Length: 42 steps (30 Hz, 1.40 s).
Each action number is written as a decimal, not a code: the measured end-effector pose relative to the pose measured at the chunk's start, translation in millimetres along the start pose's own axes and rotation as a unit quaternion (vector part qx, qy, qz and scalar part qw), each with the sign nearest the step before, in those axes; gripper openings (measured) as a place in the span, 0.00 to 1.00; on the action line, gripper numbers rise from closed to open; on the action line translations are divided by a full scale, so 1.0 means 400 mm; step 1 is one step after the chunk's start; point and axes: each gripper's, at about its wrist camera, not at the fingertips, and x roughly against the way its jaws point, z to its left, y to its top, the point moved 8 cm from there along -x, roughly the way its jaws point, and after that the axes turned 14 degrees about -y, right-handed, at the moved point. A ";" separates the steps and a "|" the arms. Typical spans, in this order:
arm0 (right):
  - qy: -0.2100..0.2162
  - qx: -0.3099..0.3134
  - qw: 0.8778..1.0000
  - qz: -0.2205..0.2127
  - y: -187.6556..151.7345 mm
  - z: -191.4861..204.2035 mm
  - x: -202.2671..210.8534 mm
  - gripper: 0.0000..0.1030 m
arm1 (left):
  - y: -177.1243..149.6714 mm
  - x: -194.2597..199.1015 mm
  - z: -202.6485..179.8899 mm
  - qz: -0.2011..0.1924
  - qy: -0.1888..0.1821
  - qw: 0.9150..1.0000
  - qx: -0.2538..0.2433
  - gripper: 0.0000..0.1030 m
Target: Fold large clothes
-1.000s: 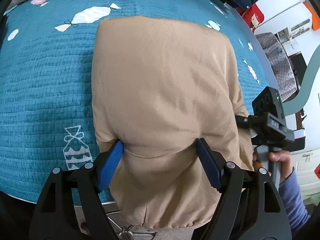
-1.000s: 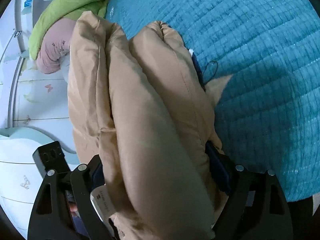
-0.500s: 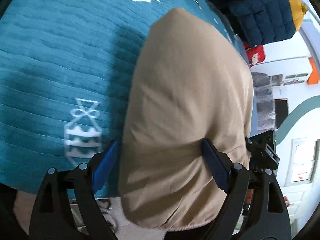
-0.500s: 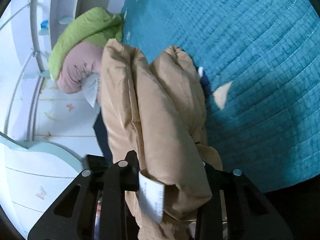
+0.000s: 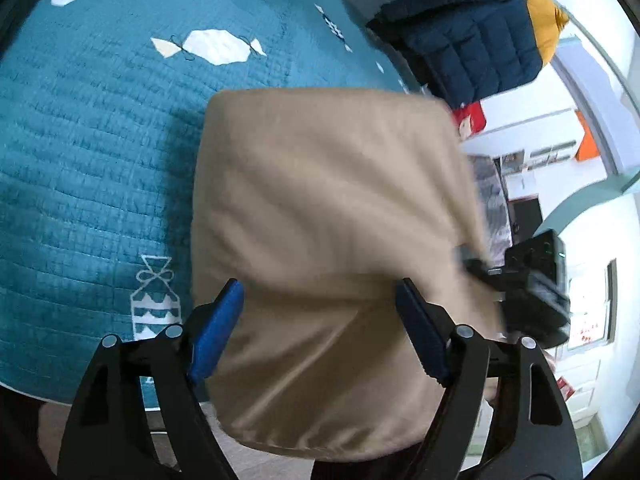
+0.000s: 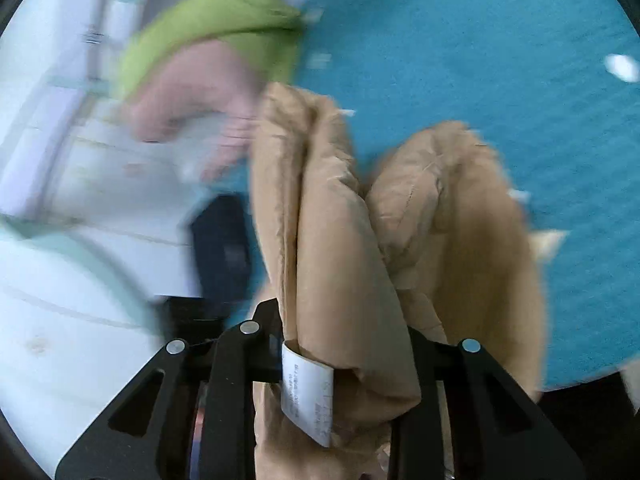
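A folded tan padded jacket (image 5: 328,184) hangs as a thick bundle over the near edge of the teal quilted bed (image 5: 92,152). My left gripper (image 5: 320,320) spans the bundle's wide end. Its blue pads (image 5: 216,332) touch both sides and the jaws are closing. In the right wrist view the jacket (image 6: 340,240) stands in upright folds, with a white care label (image 6: 306,392) near the jaws. My right gripper (image 6: 344,328) pinches one fold, and its jaws are opening slightly with the fabric still pressed between them.
A navy and yellow puffer jacket (image 5: 468,36) lies at the bed's far right corner. A green garment (image 6: 216,28) and a pink one (image 6: 188,88) are piled at the bed's other end by white cabinets (image 6: 72,280). The right view is blurred by motion.
My right gripper narrowed from wide around the bundle to a pinch on one fold and rose. The left view swung and the bundle came off the quilt towards the edge.
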 end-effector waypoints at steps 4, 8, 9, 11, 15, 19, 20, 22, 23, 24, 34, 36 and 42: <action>-0.083 -0.037 0.996 0.002 -0.042 -0.128 -0.016 0.48 | -0.040 -0.073 0.022 0.044 0.056 0.997 -0.019 0.76; -0.064 -0.077 0.995 0.004 -0.105 -0.207 -0.025 0.62 | -0.069 -0.104 0.013 0.058 0.069 0.995 -0.041 0.76; -0.045 -0.091 0.995 -0.002 -0.114 -0.225 -0.024 0.64 | -0.067 -0.109 -0.001 0.060 0.070 0.994 -0.050 0.76; -0.008 -0.123 0.992 -0.012 -0.136 -0.264 -0.028 0.66 | -0.058 -0.122 -0.028 0.066 0.079 0.993 -0.064 0.76; 0.057 -0.170 0.983 -0.043 -0.166 -0.328 -0.015 0.68 | -0.048 -0.153 -0.112 0.082 0.108 0.983 -0.127 0.76; 0.101 -0.216 0.968 -0.076 -0.217 -0.424 0.041 0.72 | -0.068 -0.183 -0.173 0.094 0.151 0.969 -0.172 0.76; 0.109 -0.213 0.968 -0.074 -0.230 -0.424 0.045 0.73 | -0.067 -0.187 -0.178 0.095 0.165 0.966 -0.177 0.76; 0.109 -0.191 0.974 -0.060 -0.251 -0.393 0.033 0.79 | -0.068 -0.185 -0.182 0.100 0.194 0.959 -0.181 0.76; 0.092 -0.175 0.979 -0.042 -0.269 -0.388 0.016 0.80 | -0.070 -0.185 -0.187 0.103 0.204 0.956 -0.183 0.76; 0.067 -0.164 0.984 -0.030 -0.285 -0.402 0.022 0.80 | -0.064 -0.185 -0.191 0.102 0.219 0.952 -0.186 0.76; 0.086 -0.171 0.982 0.008 -0.281 -0.426 -0.079 0.87 | -0.089 -0.428 -0.234 0.215 0.189 0.932 -0.223 0.78; 0.083 -0.179 0.980 0.013 -0.268 -0.425 -0.102 0.87 | -0.069 -0.479 -0.200 0.233 0.216 0.921 -0.225 0.78; 0.151 -0.189 0.969 0.046 -0.253 -0.405 -0.102 0.91 | -0.017 -0.522 -0.186 0.241 0.234 0.914 -0.226 0.78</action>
